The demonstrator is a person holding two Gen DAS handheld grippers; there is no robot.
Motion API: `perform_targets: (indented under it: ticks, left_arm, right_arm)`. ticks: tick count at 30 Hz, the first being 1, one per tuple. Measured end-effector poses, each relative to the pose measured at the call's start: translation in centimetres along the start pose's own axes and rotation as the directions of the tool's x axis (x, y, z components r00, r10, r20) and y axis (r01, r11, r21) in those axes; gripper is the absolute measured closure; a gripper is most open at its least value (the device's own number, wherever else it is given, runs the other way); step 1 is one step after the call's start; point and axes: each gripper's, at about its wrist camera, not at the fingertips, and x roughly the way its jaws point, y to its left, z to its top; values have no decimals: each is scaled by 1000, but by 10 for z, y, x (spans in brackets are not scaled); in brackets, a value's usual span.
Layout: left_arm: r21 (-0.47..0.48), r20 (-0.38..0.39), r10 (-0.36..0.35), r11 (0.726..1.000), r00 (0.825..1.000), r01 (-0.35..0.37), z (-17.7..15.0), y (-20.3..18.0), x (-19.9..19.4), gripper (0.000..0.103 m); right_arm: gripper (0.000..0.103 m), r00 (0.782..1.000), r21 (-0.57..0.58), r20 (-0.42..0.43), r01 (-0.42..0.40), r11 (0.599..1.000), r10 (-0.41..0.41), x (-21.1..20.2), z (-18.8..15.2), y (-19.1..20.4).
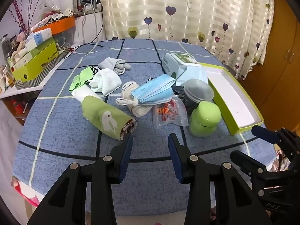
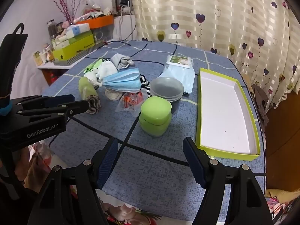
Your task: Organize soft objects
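Left wrist: parted jaws near green sock (image 1: 108, 118)

Daylight is coming through the curtain (image 1: 196, 15) behind the table's far edge, making its pale stripes glare. The table (image 1: 75, 136) is receiving even, moderate light, and objects are casting only soft shadows. Fisheye distortion is bending both views, with black vignetting filling the corners. Focus is staying sharp centrally and softening slightly towards the edges.

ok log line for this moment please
left gripper: open, empty | right gripper: open, empty | rolled green sock: on table | lime-edged white tray: empty
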Motion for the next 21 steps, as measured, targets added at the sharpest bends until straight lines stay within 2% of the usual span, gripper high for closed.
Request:
perform_targets:
  ticks: [21]
  left_arm:
    - [-46,26,-66,997,997,67,0,8,-6,62]
  right_arm:
    - [31,999,-8,37,-25,1000,25,-8,1,-1]
